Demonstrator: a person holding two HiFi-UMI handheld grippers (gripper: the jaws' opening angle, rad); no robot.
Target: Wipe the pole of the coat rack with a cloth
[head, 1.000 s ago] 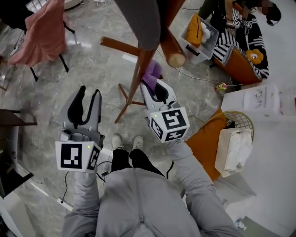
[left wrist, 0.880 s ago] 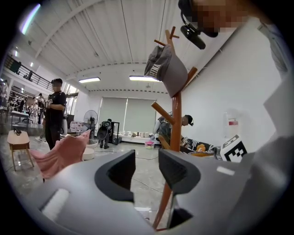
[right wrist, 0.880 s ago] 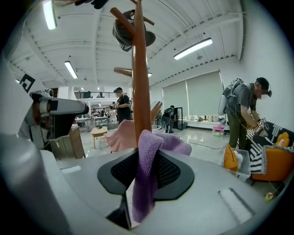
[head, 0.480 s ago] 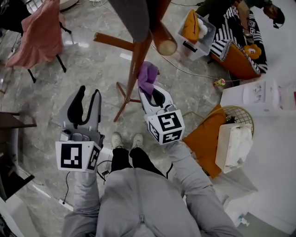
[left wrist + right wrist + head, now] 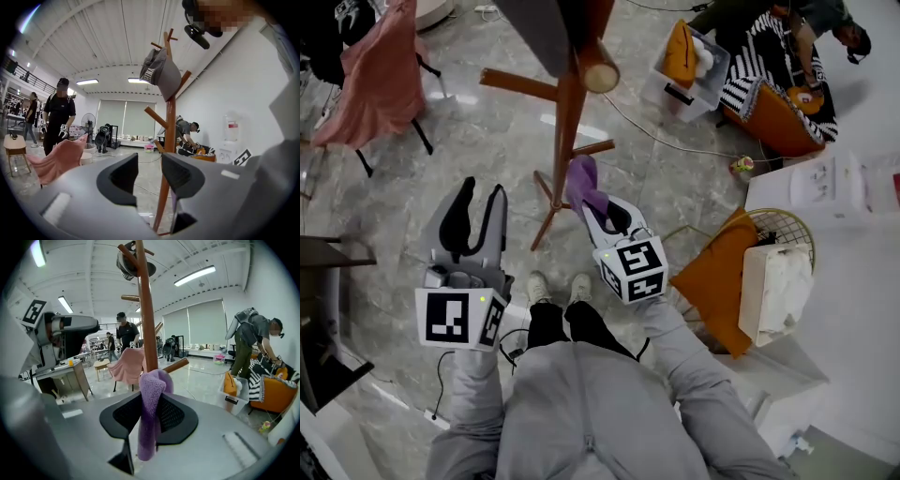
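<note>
While both grippers are held out above a pair of pale shoes (image 5: 537,284), a purple cloth (image 5: 152,390) is clamped between the closed jaws of the right gripper (image 5: 605,211), with one end hanging below the jaws and the other bunched above them. The left gripper (image 5: 481,192) is held apart to the side, its jaws spread and nothing caught between them; the rack is only seen through the gap beyond.

The bunched end of the cloth is raised to the lower part of the coat rack's wooden pole (image 5: 565,122), close to where the legs splay out over the marble floor (image 5: 469,131). Whether fabric and wood are actually touching cannot be told from any view. Higher up the pole, angled wooden pegs are seen, and a grey cap (image 5: 161,70) is hung near the top.

Farther off, a pink garment (image 5: 380,75) is draped over a dark-legged chair to the left, and an orange seat (image 5: 722,281) is placed to the right, beside a gold wire basket (image 5: 787,239). A clear storage bin (image 5: 689,61) is set on the floor behind the rack, where a person (image 5: 253,343) is bent over it. Another person in black (image 5: 125,333) is seen standing deep in the hall.
</note>
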